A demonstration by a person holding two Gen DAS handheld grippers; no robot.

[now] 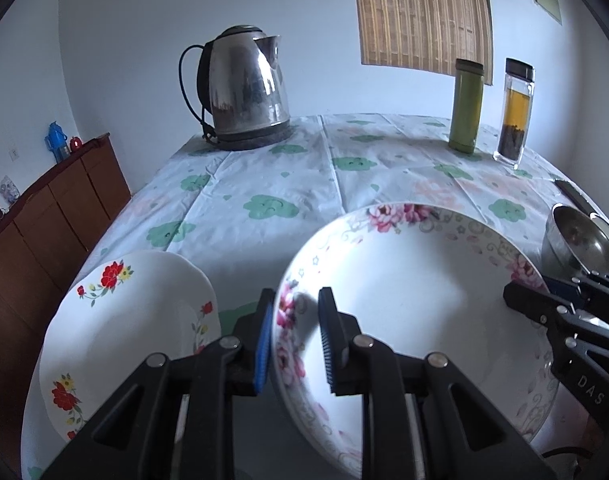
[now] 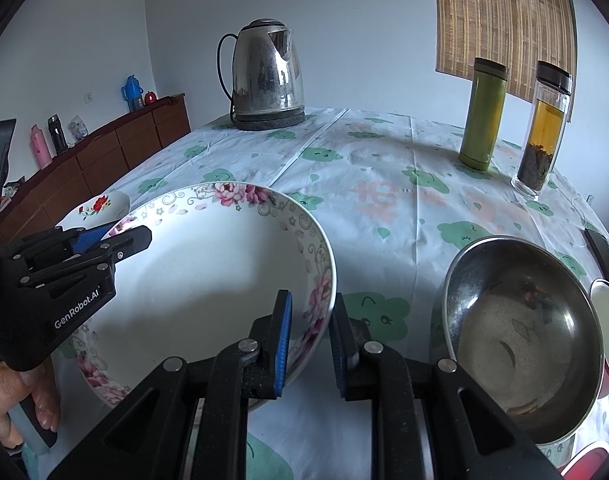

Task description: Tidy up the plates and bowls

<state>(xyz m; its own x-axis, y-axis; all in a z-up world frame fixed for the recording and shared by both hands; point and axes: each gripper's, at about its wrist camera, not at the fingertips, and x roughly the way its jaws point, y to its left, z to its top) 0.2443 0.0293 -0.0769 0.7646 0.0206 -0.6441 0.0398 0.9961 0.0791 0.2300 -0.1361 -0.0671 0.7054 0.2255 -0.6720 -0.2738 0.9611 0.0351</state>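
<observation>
- Pale walls, a window blind and a low wooden cabinet (image 2: 116,140) surround a bench (image 2: 384,184) covered in a white cloth with green cloud prints; at its far side stand a steel kettle (image 2: 268,76), a green flask (image 2: 482,116) and a glass bottle of tea (image 2: 542,132).
- On the near part of the bench is a large bowl with pink flowers (image 2: 208,264), gripped from both sides.
- My left gripper (image 1: 294,338) is nearly closed, its blue pads pinching the bowl's left rim; the right gripper (image 2: 310,344) clamps the opposite rim, one pad inside the wall and one outside.
- To the bowl's left lies a white plate with red flowers (image 1: 120,320), just beside it and nearest the left gripper; to its right sits a steel bowl (image 2: 520,332), nearest the right gripper.
- Judging by the task, the coming move depends on which way the bowl goes: left over the plate or right into the steel bowl.
- I cannot tell whether the flowered bowl rests on the cloth or is slightly lifted, since the grippers cover its near edge.
- Something red and white (image 2: 608,340) at the right edge is cut off and unclear; a dark flat object (image 2: 602,248) beyond it is also hard to identify.
</observation>
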